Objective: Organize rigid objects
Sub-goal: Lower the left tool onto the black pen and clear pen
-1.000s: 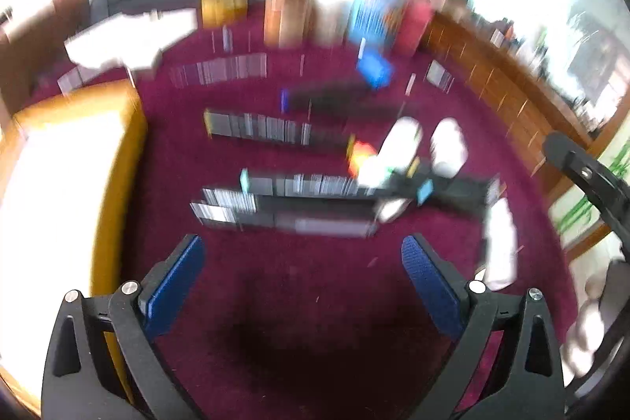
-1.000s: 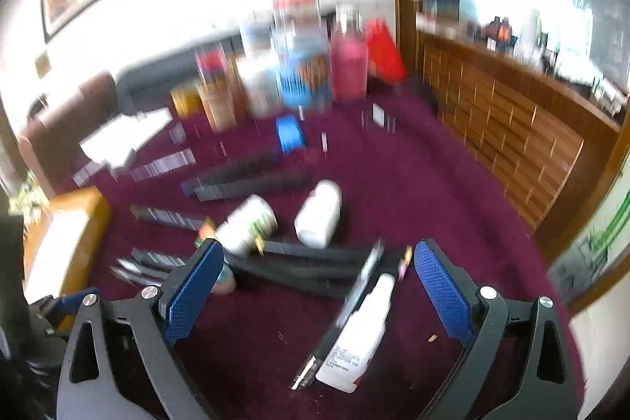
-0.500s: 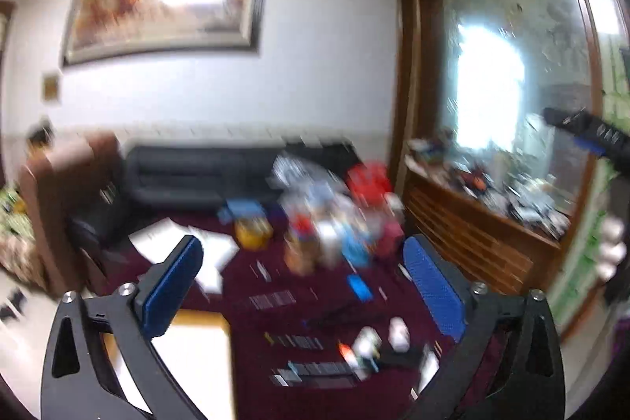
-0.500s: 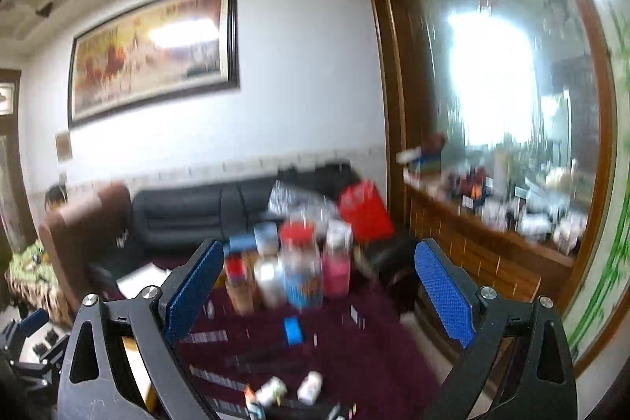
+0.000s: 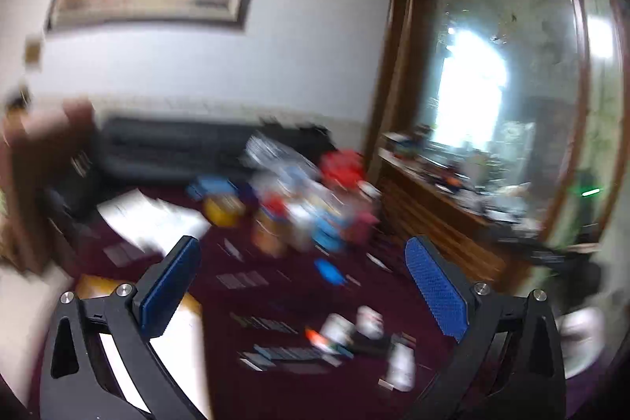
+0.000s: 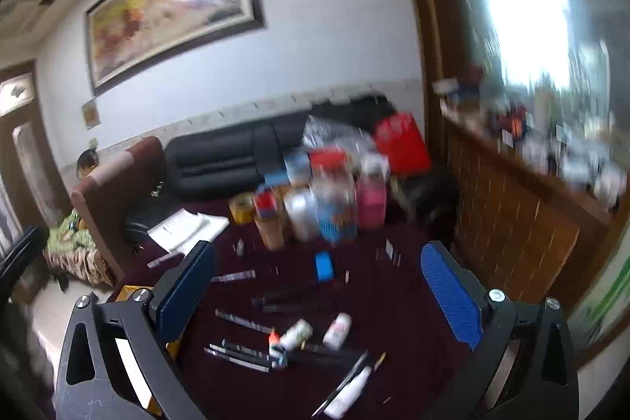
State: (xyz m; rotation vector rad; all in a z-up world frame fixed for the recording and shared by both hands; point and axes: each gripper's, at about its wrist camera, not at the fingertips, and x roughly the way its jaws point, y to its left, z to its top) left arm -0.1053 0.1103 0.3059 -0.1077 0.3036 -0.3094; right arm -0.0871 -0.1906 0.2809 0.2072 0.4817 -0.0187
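Observation:
Both grippers hang high above the maroon table (image 6: 413, 302), empty. My left gripper (image 5: 301, 248) is open. My right gripper (image 6: 317, 250) is open, its jaws still opening with nothing between them. Far below lie two small white bottles (image 6: 297, 333) (image 6: 338, 330), a white tube (image 6: 350, 396), dark strips (image 6: 291, 298) and a blue block (image 6: 323, 265). The blurred left wrist view shows the bottles (image 5: 336, 327), strips (image 5: 283, 353) and blue block (image 5: 328, 270) too.
A cluster of jars and cans (image 6: 334, 199) stands at the table's far end, with papers (image 6: 185, 227) to the left. A yellow-rimmed box (image 5: 185, 325) lies at the table's left. A black sofa (image 6: 220, 160), brown armchair (image 6: 118, 180) and wooden counter (image 6: 512, 215) surround the table.
Both grippers rose far above the table and tipped up, so the wall and painting came into view. The objects now look small and distant. Both stayed empty.

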